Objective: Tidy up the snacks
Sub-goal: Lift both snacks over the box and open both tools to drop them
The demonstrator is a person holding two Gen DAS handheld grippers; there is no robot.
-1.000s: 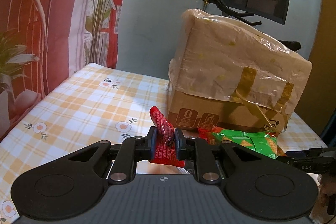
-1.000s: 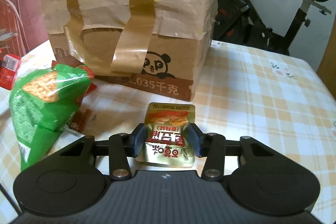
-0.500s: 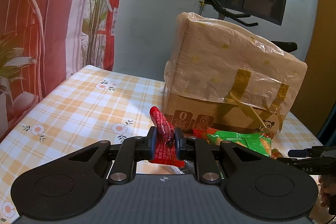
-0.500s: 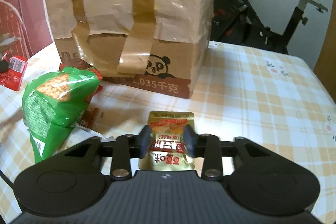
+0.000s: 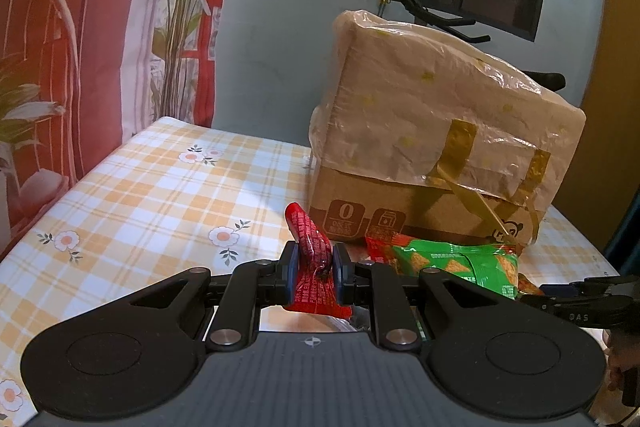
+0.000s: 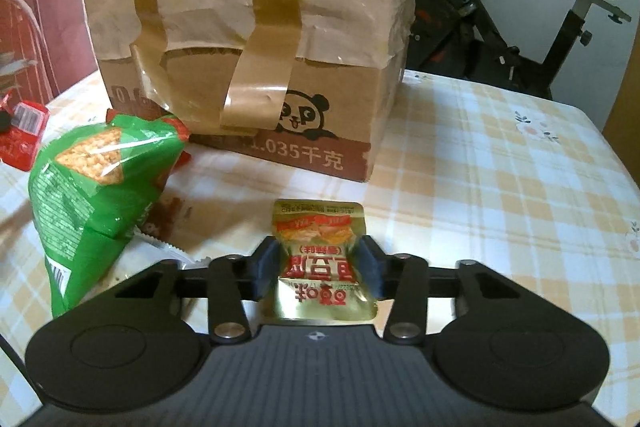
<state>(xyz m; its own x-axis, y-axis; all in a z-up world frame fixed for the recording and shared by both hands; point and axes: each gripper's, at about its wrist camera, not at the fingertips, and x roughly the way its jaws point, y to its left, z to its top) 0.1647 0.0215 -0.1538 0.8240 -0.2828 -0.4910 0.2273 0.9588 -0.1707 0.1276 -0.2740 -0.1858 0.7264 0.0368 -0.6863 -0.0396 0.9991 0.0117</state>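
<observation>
I'm clamping my left gripper (image 5: 313, 267) on the red sachet (image 5: 316, 281) and my right gripper (image 6: 318, 269) on the gold packet (image 6: 320, 259), apparently lifted off the tablecloth (image 6: 500, 195); I'm keeping both pinches steady, squeezing mid-packet.

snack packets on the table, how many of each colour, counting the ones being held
red packet: 1
gold packet: 1
green packet: 1
brown packet, partly under the green one: 1
total: 4

Red snack packet (image 5: 313, 273) crumpled, upright; gold pouch (image 6: 320, 259) flat; green chip bag (image 6: 94, 195) possibly on side.
</observation>
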